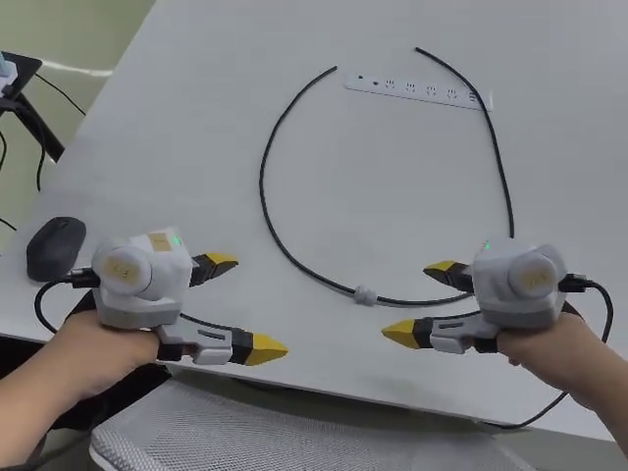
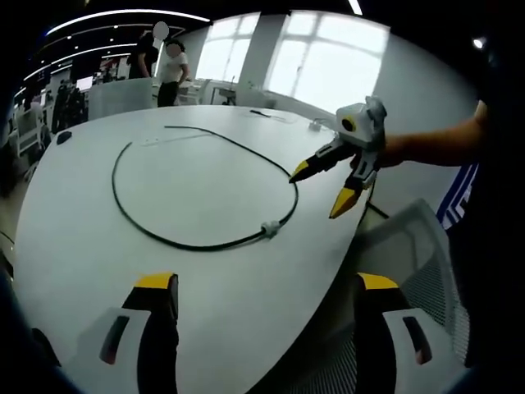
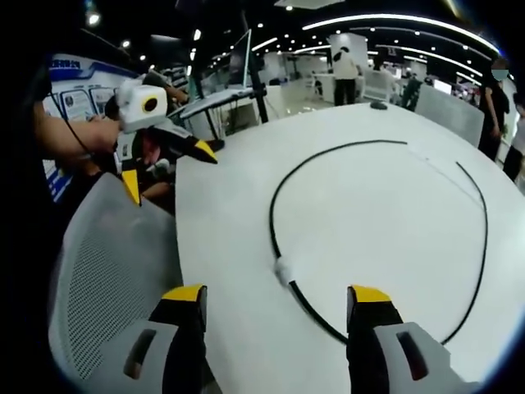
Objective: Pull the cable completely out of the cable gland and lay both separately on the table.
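A long black cable lies in a wide loop on the white table. A small grey cable gland sits threaded on it at the near side of the loop, also seen as the gland and the gland. My left gripper hovers open at the table's near edge, left of the gland. My right gripper hovers open to the gland's right. Both hold nothing. In the left gripper view the cable curves ahead; in the right gripper view the cable runs between my jaws.
A white power strip lies at the far side inside the cable's open ends. A black mouse rests at the left edge. A mesh chair stands below the near edge. People stand far off in the room.
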### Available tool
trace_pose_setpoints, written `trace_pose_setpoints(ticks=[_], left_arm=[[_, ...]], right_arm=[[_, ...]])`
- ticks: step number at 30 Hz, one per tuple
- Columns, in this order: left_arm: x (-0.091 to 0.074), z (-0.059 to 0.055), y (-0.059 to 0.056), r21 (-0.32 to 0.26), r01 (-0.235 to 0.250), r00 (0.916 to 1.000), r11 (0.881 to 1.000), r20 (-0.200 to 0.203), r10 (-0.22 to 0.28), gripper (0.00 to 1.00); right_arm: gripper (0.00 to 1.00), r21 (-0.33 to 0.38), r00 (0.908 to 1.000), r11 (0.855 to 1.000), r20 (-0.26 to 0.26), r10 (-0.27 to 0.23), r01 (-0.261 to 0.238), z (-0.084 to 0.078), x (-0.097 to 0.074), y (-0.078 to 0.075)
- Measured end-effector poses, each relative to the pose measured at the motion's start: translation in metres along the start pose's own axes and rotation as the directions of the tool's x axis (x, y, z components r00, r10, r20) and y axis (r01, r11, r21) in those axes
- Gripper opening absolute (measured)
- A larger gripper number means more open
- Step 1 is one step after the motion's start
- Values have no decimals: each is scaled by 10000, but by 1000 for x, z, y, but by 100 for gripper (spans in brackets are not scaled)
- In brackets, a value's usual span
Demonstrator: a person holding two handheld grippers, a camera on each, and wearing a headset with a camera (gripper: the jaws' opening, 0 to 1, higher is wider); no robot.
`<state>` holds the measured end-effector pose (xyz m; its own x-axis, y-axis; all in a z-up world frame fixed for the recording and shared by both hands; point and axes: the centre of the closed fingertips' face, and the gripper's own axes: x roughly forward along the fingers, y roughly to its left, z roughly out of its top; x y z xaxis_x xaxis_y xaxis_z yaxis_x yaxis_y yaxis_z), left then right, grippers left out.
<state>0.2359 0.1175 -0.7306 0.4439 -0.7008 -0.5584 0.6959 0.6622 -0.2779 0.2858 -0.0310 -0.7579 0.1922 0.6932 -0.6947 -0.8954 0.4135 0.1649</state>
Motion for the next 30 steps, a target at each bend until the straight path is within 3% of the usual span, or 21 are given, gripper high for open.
trace_pose_setpoints(ticks=[14, 17, 30], left_arm=[[4, -6, 2, -66, 169, 9998, 9998, -107, -169, 87], [5, -8, 2, -76, 224, 9996, 9997, -156, -226, 87], [5, -13, 4, -151, 384, 9990, 9991, -243, -388, 85]], right_arm=[[47, -595, 9955, 9973, -863, 384, -436, -2, 31, -4], [40, -743, 9933, 9959, -1072, 434, -515, -4, 36, -6], [27, -1269, 9792, 9872, -1901, 714, -966, -12, 55, -8]])
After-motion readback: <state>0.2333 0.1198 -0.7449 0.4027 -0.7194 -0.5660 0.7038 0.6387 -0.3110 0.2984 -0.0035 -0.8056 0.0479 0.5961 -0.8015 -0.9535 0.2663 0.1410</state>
